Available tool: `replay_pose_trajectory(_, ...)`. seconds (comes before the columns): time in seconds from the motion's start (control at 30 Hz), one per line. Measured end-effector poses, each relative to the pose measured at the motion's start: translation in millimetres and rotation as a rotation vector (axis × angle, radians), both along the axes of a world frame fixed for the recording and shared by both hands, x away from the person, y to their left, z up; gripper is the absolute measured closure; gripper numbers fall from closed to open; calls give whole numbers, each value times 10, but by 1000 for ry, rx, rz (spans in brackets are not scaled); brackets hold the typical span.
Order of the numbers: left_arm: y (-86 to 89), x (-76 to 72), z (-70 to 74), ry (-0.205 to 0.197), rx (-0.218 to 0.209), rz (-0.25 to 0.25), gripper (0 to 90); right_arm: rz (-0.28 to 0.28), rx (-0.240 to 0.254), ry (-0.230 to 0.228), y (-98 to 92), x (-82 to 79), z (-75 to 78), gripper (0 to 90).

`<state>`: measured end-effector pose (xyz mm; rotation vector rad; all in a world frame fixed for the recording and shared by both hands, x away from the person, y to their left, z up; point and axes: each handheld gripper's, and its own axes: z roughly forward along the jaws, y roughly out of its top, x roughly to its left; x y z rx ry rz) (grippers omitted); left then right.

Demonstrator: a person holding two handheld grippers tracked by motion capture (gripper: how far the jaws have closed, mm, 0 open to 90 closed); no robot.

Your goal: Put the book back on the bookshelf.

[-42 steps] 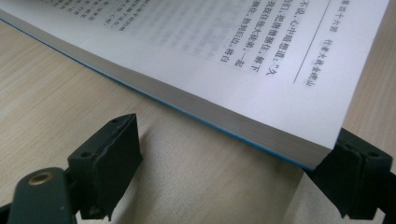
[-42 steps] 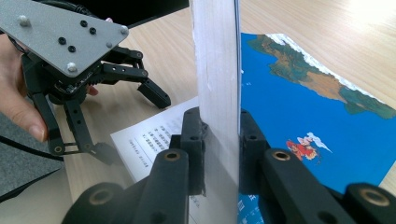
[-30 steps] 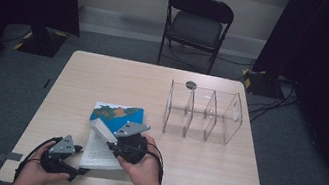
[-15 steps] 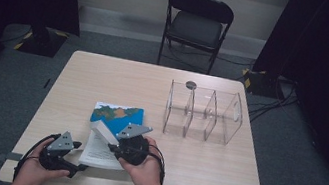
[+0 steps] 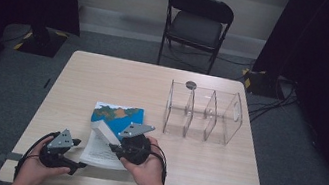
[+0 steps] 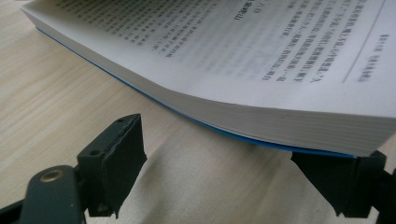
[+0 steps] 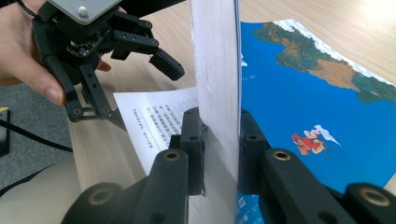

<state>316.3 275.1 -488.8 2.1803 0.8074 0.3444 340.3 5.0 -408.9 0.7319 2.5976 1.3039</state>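
Far right on the table (image 5: 104, 77): clear divider rack (image 5: 203, 113), small dark disc (image 5: 191, 85) just behind. Beyond the far edge: black folding chair (image 5: 196, 27).

Black hand-held gripper (image 5: 73, 164), grey three-cornered top plate, brass-ringed screw holes, trailing cable.

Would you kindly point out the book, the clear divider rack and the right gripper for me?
book (image 5: 120, 114): high view, on its blue cover.
clear divider rack (image 5: 234, 115): high view, on its right end wall.
right gripper (image 7: 219, 128): right gripper view, midway between its fingertips.
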Motion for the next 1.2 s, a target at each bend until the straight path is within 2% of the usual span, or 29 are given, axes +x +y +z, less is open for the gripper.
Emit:
replay_pose_trajectory(0.1,9,20,4,1,-1,-5,172,0,0,0,-2,3,6,774)
replay_pose_trajectory(0.17,-1,18,-3,8,9,-6,214,2,-3,0,1,8,7,774)
replay_pose_trajectory(0.2,3,25,-8,2,10,-7,213,1,-1,1,0,10,7,773)
replay_pose_trajectory(0.27,1,36,-21,13,7,4,207,1,-5,5,3,8,9,773)
replay_pose_trajectory(0.47,1,58,-18,-10,-8,18,189,5,-4,14,-4,18,19,773)
replay_pose_trajectory(0.6,6,91,-9,1,-9,12,174,7,-3,17,-6,21,34,774)
replay_pose_trajectory(0.67,0,124,-6,-15,-6,14,164,7,-4,19,-10,22,43,774)
replay_pose_trajectory(0.7,1,138,-4,-5,-19,20,156,7,-4,21,-15,21,47,774)
replay_pose_trajectory(0.73,5,154,-2,-5,-53,25,159,9,-2,25,-19,21,50,773)
replay_pose_trajectory(0.8,4,181,29,-31,-54,36,156,14,-5,30,-29,17,62,773)
replay_pose_trajectory(0.87,-13,195,66,-45,-60,10,147,15,1,39,-48,18,89,774)
replay_pose_trajectory(1.03,-59,207,182,-79,-55,-10,147,27,-9,52,-79,28,145,774)
replay_pose_trajectory(1.07,-88,207,271,-89,-74,-26,148,44,-18,65,-94,21,182,774)
replay_pose_trajectory(1.1,-121,206,316,-91,-56,-42,148,54,-18,69,-102,20,205,773)
replay_pose_trajectory(1.2,-150,210,353,-106,-50,-57,148,68,-28,82,-108,11,274,774)
